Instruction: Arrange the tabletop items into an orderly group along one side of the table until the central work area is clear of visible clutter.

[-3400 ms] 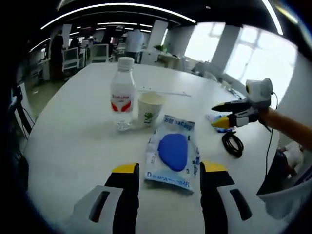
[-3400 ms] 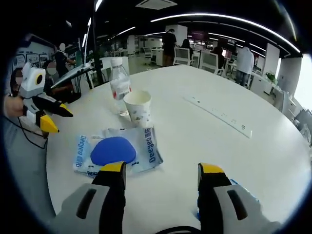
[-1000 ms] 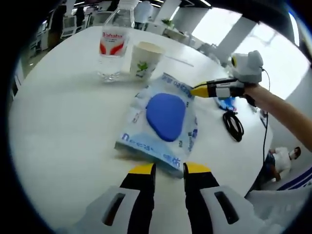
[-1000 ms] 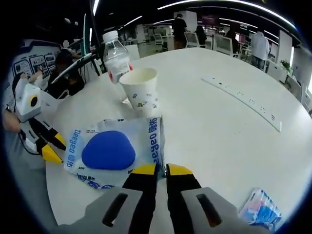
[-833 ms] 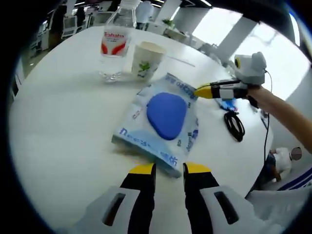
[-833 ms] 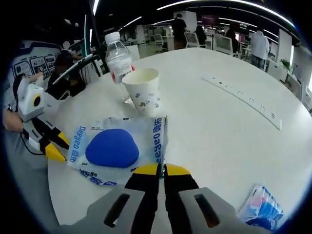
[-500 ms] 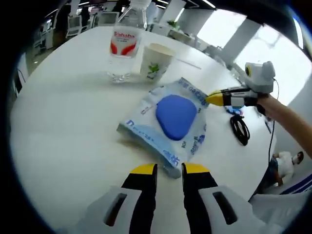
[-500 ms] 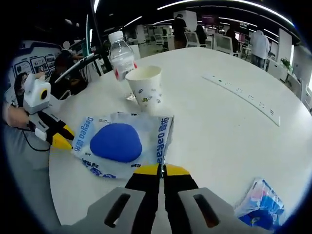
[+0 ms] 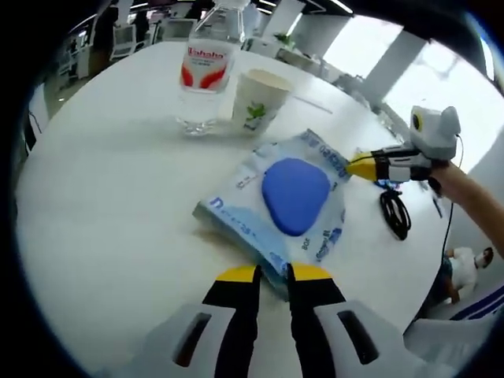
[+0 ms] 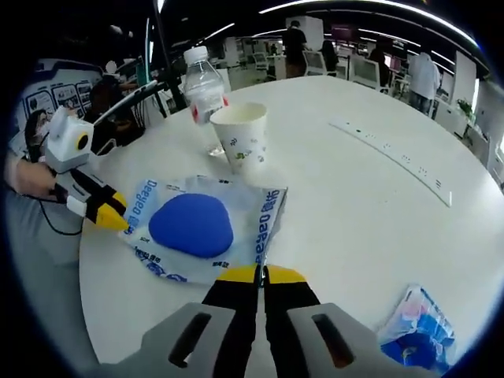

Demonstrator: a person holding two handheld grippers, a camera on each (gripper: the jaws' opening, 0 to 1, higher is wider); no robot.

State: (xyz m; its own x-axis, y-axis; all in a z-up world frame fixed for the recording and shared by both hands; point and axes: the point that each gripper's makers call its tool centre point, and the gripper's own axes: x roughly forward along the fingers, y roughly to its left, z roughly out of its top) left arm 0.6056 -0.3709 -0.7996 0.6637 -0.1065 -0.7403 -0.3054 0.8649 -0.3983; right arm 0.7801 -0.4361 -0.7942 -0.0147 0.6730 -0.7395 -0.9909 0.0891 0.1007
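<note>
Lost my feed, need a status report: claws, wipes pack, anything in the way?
Both claws shut on wipes pack: left claw, right claw, opposite edges. Paper cup and water bottle just beyond the pack.

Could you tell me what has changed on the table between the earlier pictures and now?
Both grippers, open at first, have closed on opposite edges of the blue wipes pack: the left gripper on one edge, the right gripper on the other. The pack has turned and slid slightly between them. The water bottle, paper cup and black cable stayed put.
</note>
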